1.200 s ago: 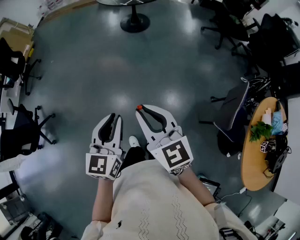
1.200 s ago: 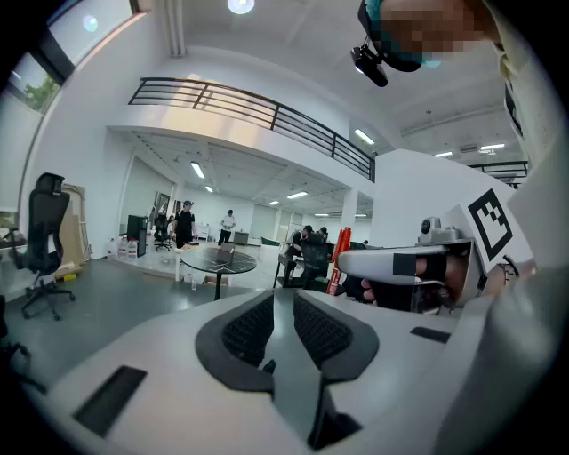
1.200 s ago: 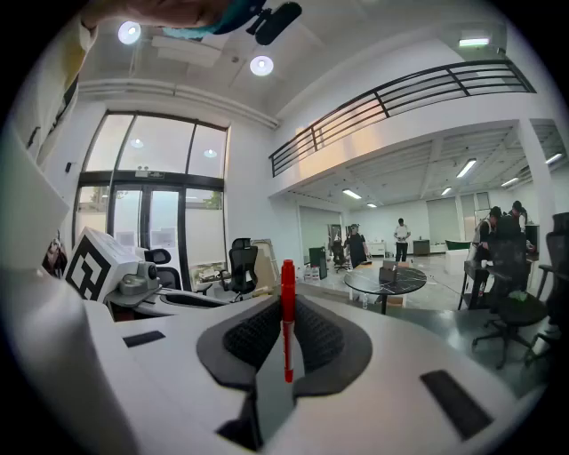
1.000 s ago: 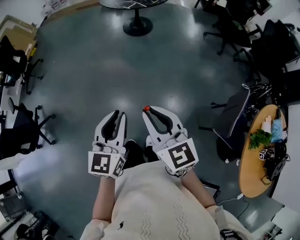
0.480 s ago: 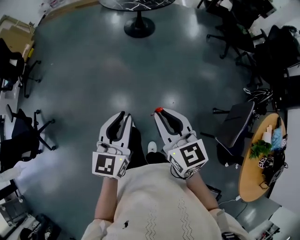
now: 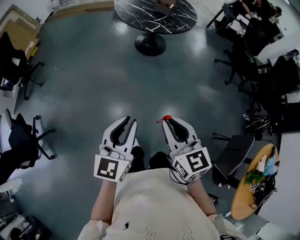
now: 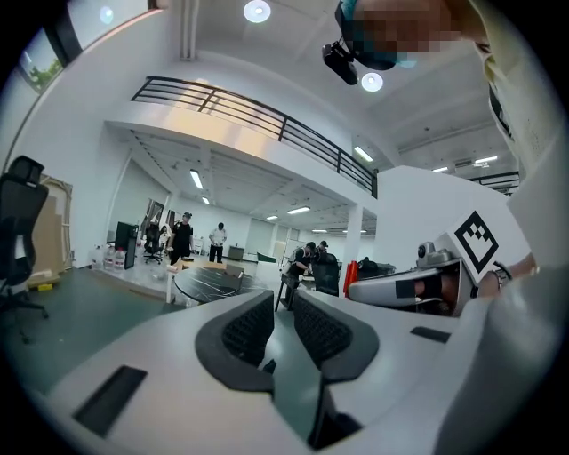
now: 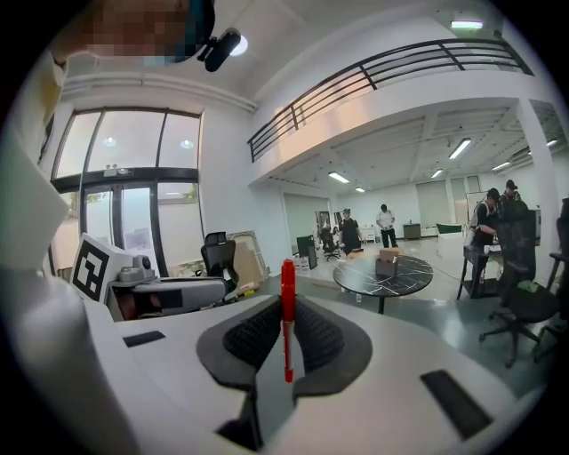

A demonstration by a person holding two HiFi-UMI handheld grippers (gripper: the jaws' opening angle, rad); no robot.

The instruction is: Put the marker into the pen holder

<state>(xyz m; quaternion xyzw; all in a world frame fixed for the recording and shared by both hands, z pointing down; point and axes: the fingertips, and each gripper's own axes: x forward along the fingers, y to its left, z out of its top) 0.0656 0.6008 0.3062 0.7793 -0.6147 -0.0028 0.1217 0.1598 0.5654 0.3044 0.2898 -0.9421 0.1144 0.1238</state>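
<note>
A red marker [image 8: 287, 302] stands upright between the jaws of my right gripper [image 8: 286, 313], which is shut on it. In the head view only its red end [image 6: 166, 117] shows at the tips of the right gripper [image 6: 165, 120]. My left gripper [image 6: 132, 121] is held beside it at waist height above the grey floor. Its jaws are closed together with nothing between them, as the left gripper view also shows for the left gripper [image 7: 283, 307]. I cannot make out a pen holder in any view.
A round black marble table [image 6: 154, 18] with a small cardboard box [image 6: 165, 5] stands ahead; the same table [image 8: 384, 274] shows in the right gripper view. Office chairs [image 6: 21, 136] stand at the left, more chairs [image 6: 243, 51] at the right. A wooden round table [image 6: 247, 197] is at lower right. Several people [image 7: 182, 238] stand far off.
The person has walked forward, so the black round table has come further into the head view. Both grippers keep their pose in front of the body, and the marker stays held.
</note>
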